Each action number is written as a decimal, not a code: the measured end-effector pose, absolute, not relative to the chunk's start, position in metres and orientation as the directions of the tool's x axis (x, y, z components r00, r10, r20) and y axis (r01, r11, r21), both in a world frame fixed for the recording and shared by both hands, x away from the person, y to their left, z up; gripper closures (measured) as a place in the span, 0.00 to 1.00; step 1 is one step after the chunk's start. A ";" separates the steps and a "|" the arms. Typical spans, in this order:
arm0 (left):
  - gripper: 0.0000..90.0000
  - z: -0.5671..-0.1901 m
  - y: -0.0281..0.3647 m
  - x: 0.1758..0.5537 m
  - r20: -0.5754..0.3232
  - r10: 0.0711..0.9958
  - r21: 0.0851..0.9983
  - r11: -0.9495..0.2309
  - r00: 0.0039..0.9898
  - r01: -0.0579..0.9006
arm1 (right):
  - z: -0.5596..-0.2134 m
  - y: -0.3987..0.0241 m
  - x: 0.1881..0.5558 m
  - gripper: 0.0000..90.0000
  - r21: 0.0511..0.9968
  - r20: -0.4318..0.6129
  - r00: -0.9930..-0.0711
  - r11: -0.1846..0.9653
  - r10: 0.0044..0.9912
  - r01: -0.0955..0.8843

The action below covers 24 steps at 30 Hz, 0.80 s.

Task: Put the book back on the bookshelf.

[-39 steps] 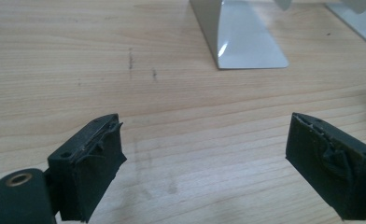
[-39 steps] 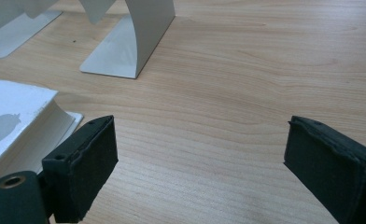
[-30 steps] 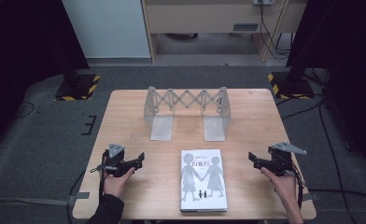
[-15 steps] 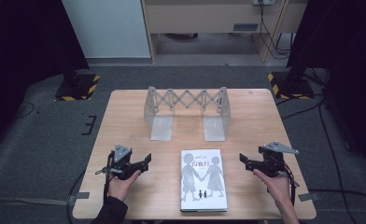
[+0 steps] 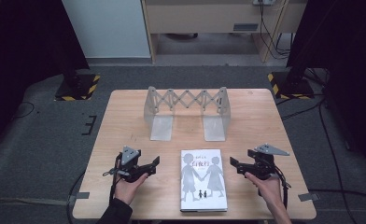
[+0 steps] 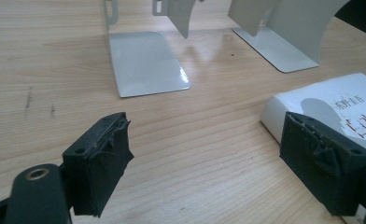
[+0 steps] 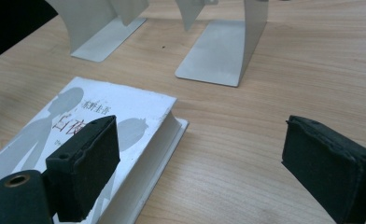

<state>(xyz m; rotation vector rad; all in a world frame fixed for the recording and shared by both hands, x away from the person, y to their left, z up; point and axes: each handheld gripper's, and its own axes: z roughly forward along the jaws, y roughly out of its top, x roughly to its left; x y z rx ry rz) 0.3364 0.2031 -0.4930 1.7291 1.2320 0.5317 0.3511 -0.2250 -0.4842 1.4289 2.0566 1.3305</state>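
A white book [image 5: 203, 179] with grey silhouettes of figures on its cover lies flat near the table's front edge. My left gripper [image 5: 154, 163] hovers to its left and points at it. Its jaws are open and have just been closing a little, with nothing between them. In the left gripper view, the left gripper [image 6: 209, 140] frames bare wood, and the book's corner [image 6: 330, 100] lies behind the right jaw. My right gripper [image 5: 235, 164] is open to the right of the book. In the right gripper view, the right gripper [image 7: 204, 140] has its left jaw over the book [image 7: 120, 112].
A grey metal expanding book rack [image 5: 186, 109] stands at the back middle of the wooden table [image 5: 125, 121], its two base plates [image 6: 144, 63] [image 7: 218, 51] flat on the wood. Black stands with striped bases [image 5: 78, 86] sit on the floor beyond the table.
Both hands have slid their grippers inward toward the book, the left one rightward and the right one leftward. The book and rack have not moved.
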 end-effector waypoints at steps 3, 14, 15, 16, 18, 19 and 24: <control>0.17 -0.494 0.197 0.335 -0.160 0.893 0.858 -0.086 0.422 0.507 | -0.487 -0.221 0.350 0.13 0.816 0.230 -0.465 0.090 0.855 0.571; 0.17 -0.498 0.182 0.332 -0.134 0.876 0.854 -0.135 0.463 0.502 | -0.494 -0.209 0.346 0.14 0.821 0.215 -0.503 0.124 0.837 0.557; 0.18 -0.499 0.179 0.331 -0.133 0.873 0.852 -0.141 0.469 0.505 | -0.495 -0.207 0.345 0.14 0.822 0.203 -0.508 0.136 0.837 0.554; 0.18 -0.500 0.178 0.331 -0.133 0.872 0.851 -0.143 0.471 0.505 | -0.497 -0.204 0.344 0.14 0.824 0.188 -0.519 0.153 0.834 0.545; 0.19 -0.501 0.174 0.331 -0.125 0.870 0.851 -0.153 0.477 0.503 | -0.499 -0.198 0.343 0.14 0.824 0.186 -0.532 0.163 0.826 0.542; 0.19 -0.501 0.173 0.330 -0.123 0.867 0.851 -0.158 0.483 0.501 | -0.499 -0.198 0.343 0.14 0.824 0.186 -0.532 0.163 0.826 0.542; 0.21 -0.503 0.164 0.327 -0.109 0.855 0.849 -0.185 0.506 0.495 | -0.503 -0.189 0.341 0.15 0.819 0.214 -0.552 0.160 0.806 0.551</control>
